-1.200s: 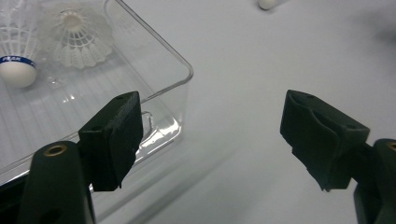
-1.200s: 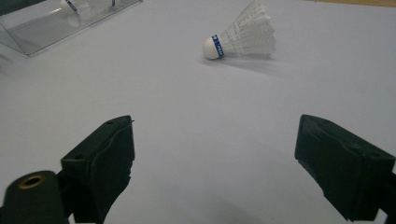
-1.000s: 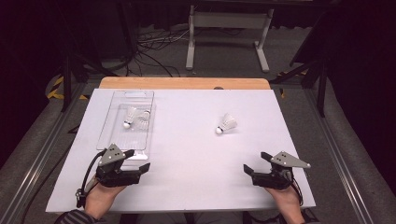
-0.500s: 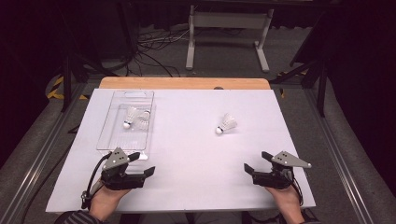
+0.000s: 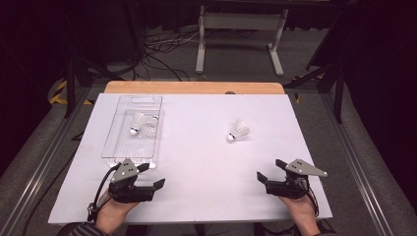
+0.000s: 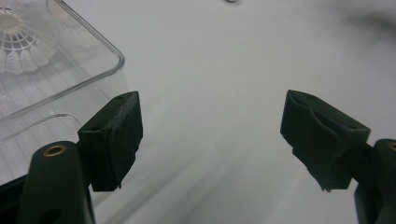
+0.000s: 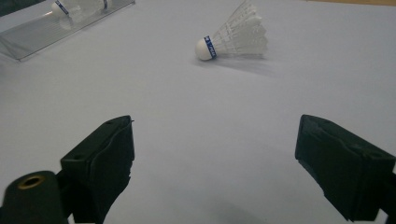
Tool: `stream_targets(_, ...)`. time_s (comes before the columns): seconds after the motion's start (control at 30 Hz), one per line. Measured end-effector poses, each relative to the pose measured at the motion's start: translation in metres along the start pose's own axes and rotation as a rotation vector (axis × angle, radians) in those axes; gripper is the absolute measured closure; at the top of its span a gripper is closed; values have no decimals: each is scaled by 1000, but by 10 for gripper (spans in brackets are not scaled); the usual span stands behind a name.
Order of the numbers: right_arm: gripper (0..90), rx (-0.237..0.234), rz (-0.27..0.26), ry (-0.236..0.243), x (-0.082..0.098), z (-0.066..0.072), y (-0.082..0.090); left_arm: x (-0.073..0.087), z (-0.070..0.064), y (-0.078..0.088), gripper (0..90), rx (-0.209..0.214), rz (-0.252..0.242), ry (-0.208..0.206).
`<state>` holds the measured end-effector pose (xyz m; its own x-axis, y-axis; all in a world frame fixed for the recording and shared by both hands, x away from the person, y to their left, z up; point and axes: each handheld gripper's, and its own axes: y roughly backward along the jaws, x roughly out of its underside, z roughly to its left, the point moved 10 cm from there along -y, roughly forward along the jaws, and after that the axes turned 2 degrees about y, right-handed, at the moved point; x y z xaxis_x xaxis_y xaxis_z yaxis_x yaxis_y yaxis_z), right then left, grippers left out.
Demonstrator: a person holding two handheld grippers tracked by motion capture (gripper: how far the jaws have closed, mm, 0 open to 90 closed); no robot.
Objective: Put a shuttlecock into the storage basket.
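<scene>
Both grippers' jaws gape wide, loose shuttlecock (image 7: 233, 36) ahead of right gripper (image 7: 215, 168)

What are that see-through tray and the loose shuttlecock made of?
The tray looks like clear, glossy hard plastic: the white table shows through it, and its rounded rim catches the light. The loose shuttlecock has a smooth white head with a blue band, cork or foam perhaps; its white skirt could be feather or plastic, too blurred to tell.

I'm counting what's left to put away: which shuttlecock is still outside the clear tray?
The shuttlecock lying on its side on the bare white table, right of centre. The other shuttlecock already lies inside the clear tray at the left.
</scene>
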<state>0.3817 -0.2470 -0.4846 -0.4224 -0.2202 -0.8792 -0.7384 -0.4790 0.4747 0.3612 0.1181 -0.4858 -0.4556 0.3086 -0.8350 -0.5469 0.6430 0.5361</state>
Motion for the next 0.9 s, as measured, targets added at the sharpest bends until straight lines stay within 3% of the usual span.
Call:
stream_targets(0.13,125,0,-7,0,0,-1,2,-1,1,0,222,6,-9,22)
stream_targets(0.27,124,1,-10,1,-1,-1,1,1,0,0,222,14,11,7)
stream_targets(0.4,121,-3,-16,11,-4,0,1,0,0,2,222,11,0,-3)
stream_targets(0.67,109,-5,-27,44,-13,4,4,-1,1,3,222,8,-8,8)
stream_targets(0.9,111,-11,-51,63,-24,10,-4,-2,4,5,224,0,-19,14)
